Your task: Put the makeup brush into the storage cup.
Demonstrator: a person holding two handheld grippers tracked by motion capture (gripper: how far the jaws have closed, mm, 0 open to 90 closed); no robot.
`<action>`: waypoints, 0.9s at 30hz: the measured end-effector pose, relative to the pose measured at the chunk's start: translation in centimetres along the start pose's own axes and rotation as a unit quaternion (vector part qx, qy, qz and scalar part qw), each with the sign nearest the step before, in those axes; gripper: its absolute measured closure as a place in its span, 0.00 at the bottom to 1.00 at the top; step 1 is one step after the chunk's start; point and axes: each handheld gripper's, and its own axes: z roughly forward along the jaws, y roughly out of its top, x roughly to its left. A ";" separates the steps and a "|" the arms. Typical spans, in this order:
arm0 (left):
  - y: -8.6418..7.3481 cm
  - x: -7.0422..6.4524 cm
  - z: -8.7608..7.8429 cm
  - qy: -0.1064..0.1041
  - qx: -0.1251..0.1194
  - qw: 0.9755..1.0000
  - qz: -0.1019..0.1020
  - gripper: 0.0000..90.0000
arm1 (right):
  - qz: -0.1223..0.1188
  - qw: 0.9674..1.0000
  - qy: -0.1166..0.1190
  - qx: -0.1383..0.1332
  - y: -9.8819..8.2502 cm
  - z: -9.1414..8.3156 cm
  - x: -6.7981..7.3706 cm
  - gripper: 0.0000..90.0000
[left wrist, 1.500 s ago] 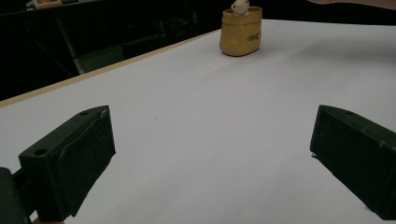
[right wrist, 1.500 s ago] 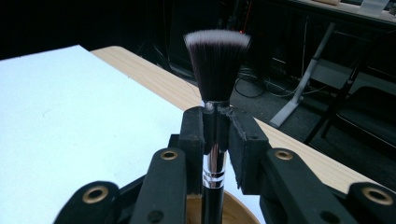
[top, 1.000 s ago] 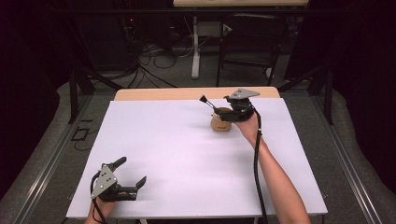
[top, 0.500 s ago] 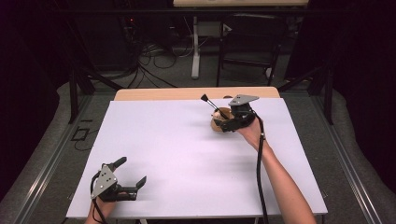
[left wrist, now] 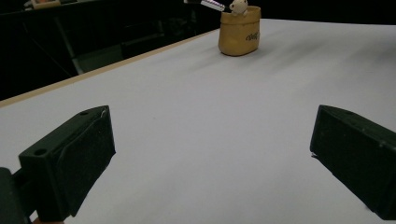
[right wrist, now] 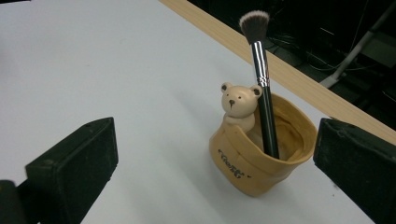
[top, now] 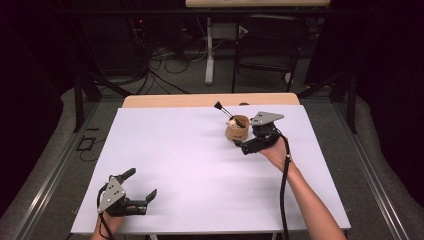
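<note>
A makeup brush (right wrist: 262, 88) stands bristles-up and leaning in a tan bear-figure pot (top: 236, 128) near the far edge of the white table (top: 200, 170), its handle resting beside the little bear (right wrist: 240, 106). The right gripper (top: 248, 145), just beside the pot on the person's side, has just been opening its jaws, which now stand wide apart with nothing between them. The left gripper (top: 141, 199) rests well apart from the pot, jaws open and empty; backing the right one off level, clear of the rim, looks the safest way not to tip the pot.
</note>
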 end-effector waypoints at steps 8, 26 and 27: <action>0.0 0.1 -0.1 0.001 0.001 1.000 0.001 0.00 | 0.001 1.000 0.001 -0.014 -1.4 -2.0 0.9 0.00; 0.0 0.0 -0.1 0.001 0.000 1.000 0.001 0.00 | -0.004 1.000 -0.003 -0.030 -4.3 -5.1 3.1 0.00; 0.0 0.0 -0.1 0.001 0.000 1.000 0.000 0.00 | -0.006 1.000 -0.006 -0.029 -4.3 -5.3 3.2 0.00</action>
